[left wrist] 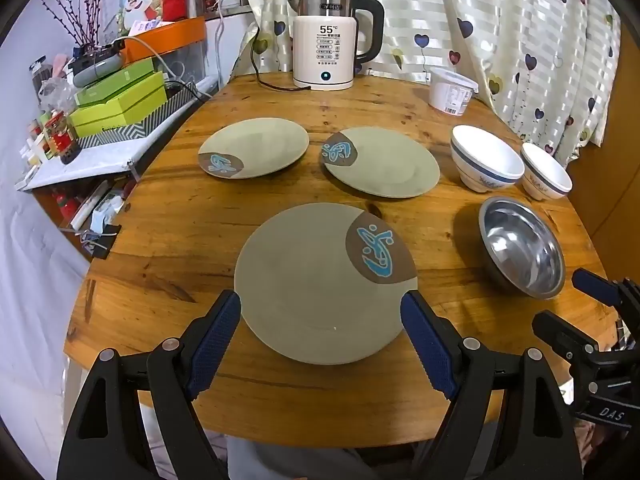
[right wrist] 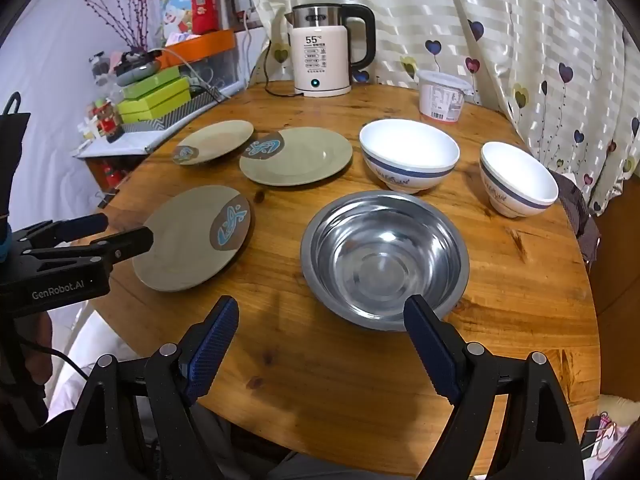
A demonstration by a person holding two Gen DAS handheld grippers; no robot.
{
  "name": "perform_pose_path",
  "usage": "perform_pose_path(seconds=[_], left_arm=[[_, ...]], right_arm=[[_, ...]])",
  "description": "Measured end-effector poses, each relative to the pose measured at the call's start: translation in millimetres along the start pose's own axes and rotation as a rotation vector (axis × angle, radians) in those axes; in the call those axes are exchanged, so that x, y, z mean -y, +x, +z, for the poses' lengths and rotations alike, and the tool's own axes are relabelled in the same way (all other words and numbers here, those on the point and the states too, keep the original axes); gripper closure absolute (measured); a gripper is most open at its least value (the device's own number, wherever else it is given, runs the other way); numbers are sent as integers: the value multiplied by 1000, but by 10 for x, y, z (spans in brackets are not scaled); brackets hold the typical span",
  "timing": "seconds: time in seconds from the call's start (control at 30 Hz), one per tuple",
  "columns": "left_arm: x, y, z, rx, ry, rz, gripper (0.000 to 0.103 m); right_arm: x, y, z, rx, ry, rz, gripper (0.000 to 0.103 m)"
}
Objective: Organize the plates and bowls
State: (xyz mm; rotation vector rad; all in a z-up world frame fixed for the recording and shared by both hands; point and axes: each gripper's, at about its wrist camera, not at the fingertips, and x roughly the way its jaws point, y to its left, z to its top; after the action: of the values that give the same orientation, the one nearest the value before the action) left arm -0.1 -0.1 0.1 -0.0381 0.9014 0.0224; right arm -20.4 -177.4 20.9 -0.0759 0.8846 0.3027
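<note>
Left gripper [left wrist: 321, 308]: gaping wide, straddling near plate [left wrist: 320, 280], not gripping.
Near plate: lying flat, olive, brown patch bearing blue motif.
Right gripper [right wrist: 321, 312]: spreading wide, hovering just before steel bowl [right wrist: 384, 256].
Steel bowl: sitting upright, gleaming.

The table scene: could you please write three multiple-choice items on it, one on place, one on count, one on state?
1. Where is the steel bowl?
A. On a plate
B. Directly ahead of the right gripper
C. Beside the kettle

2. How many green plates lie on the table?
A. Two
B. Three
C. Four

3. How do the left gripper's jaws stand?
A. Open, flanking the nearest plate
B. Shut on a bowl
C. Shut, empty

Answers: 1 B, it sits between the jaws' line of sight; 2 B, three are visible; 3 A, jaws wide apart.
</note>
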Motion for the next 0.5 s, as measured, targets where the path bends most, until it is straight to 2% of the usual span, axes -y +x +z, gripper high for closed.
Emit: perform_pose_path(seconds=[0.27, 0.5], left_arm=[[-34, -29, 68, -5, 7, -7, 20], [34, -69, -6, 24, 43, 16, 20]], right_arm=[[-2, 21, -16, -1, -3, 0, 18], [2, 7, -19, 7, 4, 9, 18]])
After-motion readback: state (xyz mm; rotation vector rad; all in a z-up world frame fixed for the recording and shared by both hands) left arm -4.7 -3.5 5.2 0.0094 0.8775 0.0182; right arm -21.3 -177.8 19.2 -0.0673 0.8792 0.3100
